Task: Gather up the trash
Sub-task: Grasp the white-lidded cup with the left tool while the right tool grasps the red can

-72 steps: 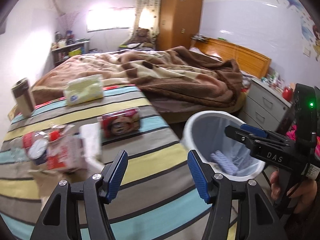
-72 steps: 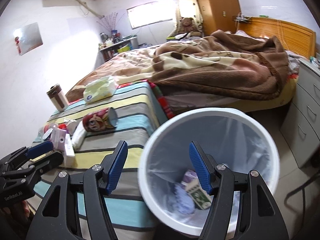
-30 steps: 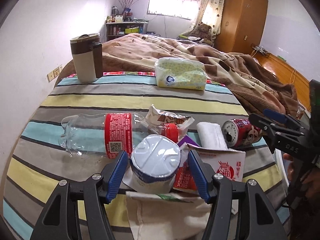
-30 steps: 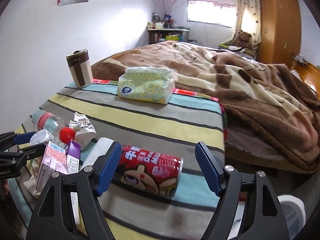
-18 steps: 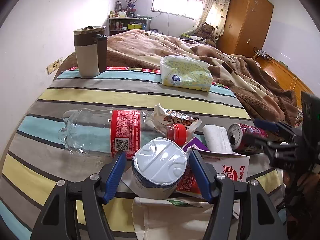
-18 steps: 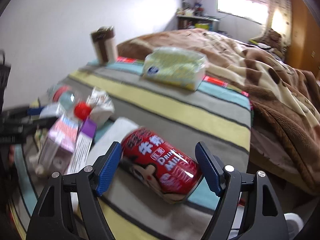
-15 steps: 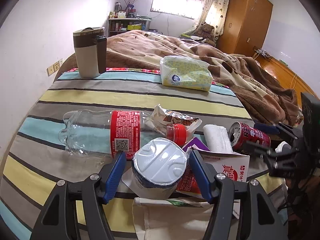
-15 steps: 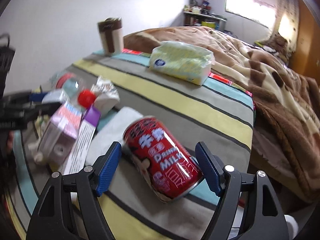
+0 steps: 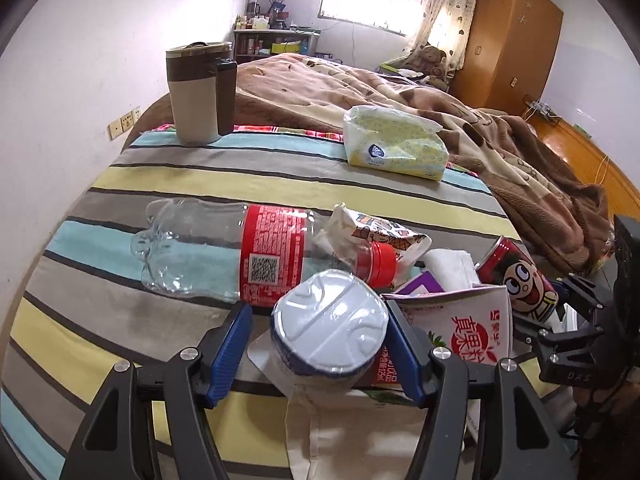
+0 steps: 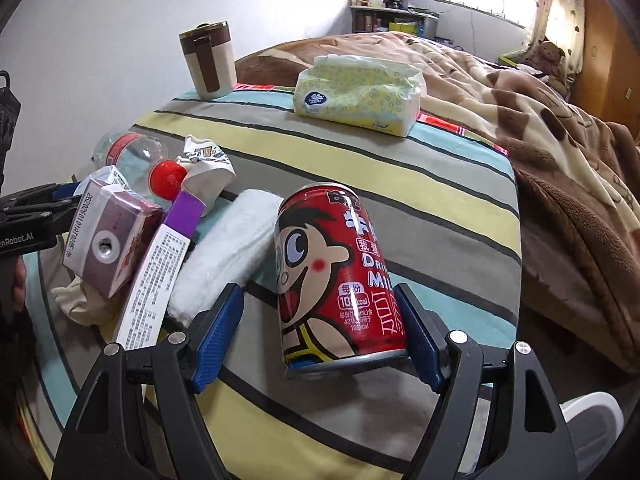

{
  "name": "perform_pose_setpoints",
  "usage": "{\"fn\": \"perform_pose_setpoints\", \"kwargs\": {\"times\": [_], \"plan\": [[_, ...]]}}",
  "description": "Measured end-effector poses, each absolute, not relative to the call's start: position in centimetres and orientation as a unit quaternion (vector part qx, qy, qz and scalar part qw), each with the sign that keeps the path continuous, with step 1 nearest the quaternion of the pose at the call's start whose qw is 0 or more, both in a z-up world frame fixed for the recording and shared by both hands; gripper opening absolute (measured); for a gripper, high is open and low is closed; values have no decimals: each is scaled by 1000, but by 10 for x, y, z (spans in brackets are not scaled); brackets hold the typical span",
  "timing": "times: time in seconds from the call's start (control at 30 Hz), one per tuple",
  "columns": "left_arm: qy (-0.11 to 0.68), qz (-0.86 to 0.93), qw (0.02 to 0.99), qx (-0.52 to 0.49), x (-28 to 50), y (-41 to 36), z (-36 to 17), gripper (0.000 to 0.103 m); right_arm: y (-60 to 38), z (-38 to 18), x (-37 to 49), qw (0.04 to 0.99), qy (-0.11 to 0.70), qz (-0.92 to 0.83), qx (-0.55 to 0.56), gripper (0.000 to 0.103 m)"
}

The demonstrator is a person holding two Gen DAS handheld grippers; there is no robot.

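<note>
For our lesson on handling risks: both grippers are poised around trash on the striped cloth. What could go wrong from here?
1. The can touches only one pad of the right gripper, with a gap at the other; closing could push it aside or let it roll.
2. The cup sits between the left gripper's open jaws, pressed against the carton and bottle; lifting it may drag or topple them.

one can [image 10: 336,276], one bottle [image 9: 224,252], perhaps two cartons [image 10: 112,240]
</note>
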State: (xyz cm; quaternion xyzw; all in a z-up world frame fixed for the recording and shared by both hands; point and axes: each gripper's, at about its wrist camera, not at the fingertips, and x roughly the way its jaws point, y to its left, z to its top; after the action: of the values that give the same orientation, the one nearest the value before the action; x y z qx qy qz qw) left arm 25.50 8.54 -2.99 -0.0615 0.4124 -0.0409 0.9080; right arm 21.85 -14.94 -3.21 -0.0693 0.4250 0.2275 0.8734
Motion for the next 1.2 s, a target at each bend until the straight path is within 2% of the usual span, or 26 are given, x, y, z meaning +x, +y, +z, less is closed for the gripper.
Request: {"fn": "perform_pose_setpoints", "kwargs": {"times": [0.13,0.27,0.4,0.6,1.2], "plan": [[419,-34,906,-51,260,82,-37,65,-149,-34,221,877,424,218,-58,74],[421,-28,905,-52,258,83,-41,63,-153,-35,225,879,426,210,-45,59],[420,-36,905,-59,257,83,-39,52,-154,-36,224,881,424,209,-33,57],[416,-31,907,-65,252,84,-37,52,-155,-31,217,889,409,206,-25,54],[381,-41,921,-69,220,76,-7,52,-168,-14,179,906,368,207,27,54]]}}
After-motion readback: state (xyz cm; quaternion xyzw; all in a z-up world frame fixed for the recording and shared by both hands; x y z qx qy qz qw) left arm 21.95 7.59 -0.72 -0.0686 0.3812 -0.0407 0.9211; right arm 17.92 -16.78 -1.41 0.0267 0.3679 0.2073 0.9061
